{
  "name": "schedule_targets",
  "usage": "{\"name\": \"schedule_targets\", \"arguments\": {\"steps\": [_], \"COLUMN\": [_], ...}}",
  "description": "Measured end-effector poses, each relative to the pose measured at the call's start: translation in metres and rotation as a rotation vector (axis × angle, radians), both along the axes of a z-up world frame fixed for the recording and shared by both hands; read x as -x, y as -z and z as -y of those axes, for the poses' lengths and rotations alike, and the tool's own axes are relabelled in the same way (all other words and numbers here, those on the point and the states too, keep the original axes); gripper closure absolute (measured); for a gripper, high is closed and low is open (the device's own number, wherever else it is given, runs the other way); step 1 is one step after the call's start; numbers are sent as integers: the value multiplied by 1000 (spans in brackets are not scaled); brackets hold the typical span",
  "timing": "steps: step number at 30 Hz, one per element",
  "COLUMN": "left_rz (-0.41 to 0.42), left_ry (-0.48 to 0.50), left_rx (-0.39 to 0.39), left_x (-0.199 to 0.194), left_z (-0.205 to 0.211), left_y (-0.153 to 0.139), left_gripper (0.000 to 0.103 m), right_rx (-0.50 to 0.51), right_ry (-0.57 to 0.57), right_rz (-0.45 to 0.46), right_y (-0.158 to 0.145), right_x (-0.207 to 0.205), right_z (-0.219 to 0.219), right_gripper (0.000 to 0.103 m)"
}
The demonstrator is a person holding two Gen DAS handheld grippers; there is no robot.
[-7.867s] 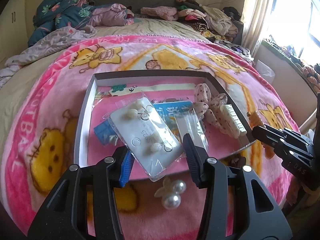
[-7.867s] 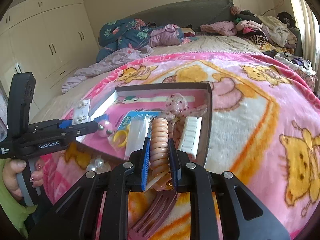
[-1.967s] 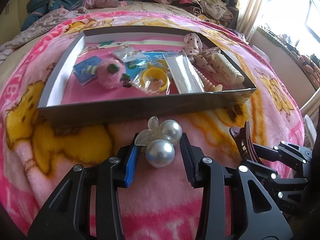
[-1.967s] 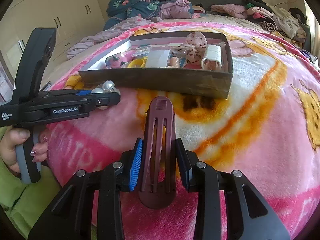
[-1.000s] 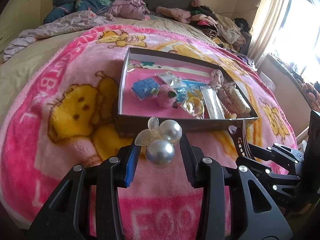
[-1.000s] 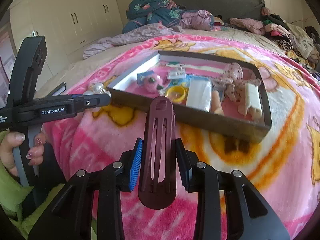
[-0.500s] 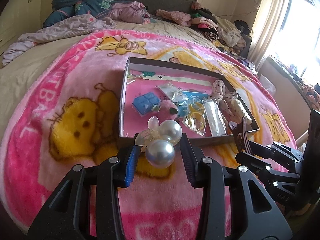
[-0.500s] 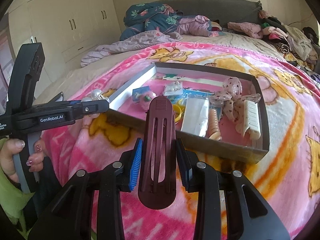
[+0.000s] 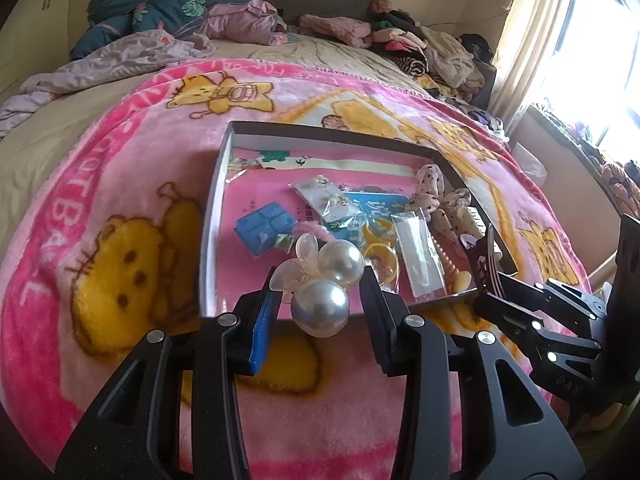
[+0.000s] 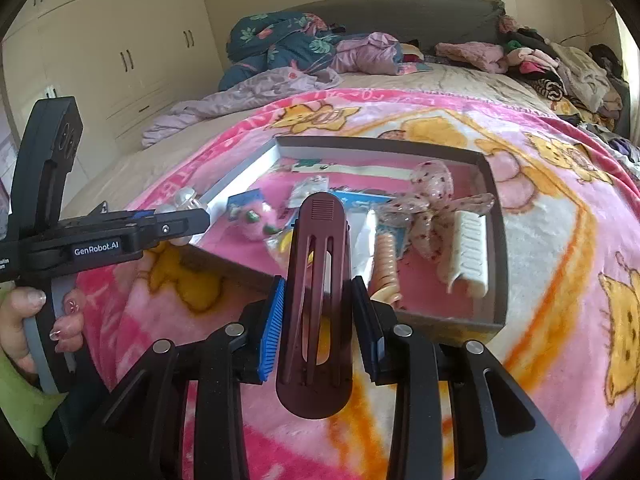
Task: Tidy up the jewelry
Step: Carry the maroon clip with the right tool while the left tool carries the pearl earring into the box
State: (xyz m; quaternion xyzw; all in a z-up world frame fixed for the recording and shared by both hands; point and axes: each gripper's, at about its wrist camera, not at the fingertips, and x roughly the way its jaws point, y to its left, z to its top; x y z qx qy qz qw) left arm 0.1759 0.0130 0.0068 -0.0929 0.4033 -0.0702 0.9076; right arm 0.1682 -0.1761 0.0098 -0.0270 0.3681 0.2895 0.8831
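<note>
My left gripper (image 9: pixel 316 304) is shut on a pearl hair ornament (image 9: pixel 320 280) with two big pearls and clear petals, held above the near edge of the grey box (image 9: pixel 216 200). My right gripper (image 10: pixel 320 312) is shut on a dark maroon hair clip (image 10: pixel 318 292), held upright above the box's near wall (image 10: pixel 448 318). The clip also shows at the right of the left wrist view (image 9: pixel 486 260). The left gripper shows at the left of the right wrist view (image 10: pixel 176 220).
The box lies on a pink cartoon blanket (image 9: pixel 100 216) on a bed. It holds a blue card (image 9: pixel 264 228), bagged earrings (image 9: pixel 324 200), a white packet (image 9: pixel 420 252), a spotted bow (image 10: pixel 436 196), a cream claw clip (image 10: pixel 468 256) and a peach coil tie (image 10: pixel 386 260). Clothes pile up at the headboard (image 10: pixel 304 44).
Both grippers have moved forward and higher toward the box, each keeping hold of its item. The ornament and the clip now hang over the box's near edge.
</note>
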Motion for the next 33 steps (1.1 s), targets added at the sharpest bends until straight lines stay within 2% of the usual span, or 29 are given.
{"name": "schedule_targets", "arguments": {"steps": [24, 33], "left_rz": [-5, 1], "left_ry": [56, 68], "left_rx": [-3, -30], "left_x": [-37, -46], "left_z": [24, 32], "left_y": [2, 4], "left_gripper": [72, 72], "right_rx": [-7, -5], "right_ry": [71, 89], "right_rz": [25, 36], "right_y": [-7, -10], "right_x": [-44, -69], "right_z": [19, 20], "right_gripper": [71, 71]}}
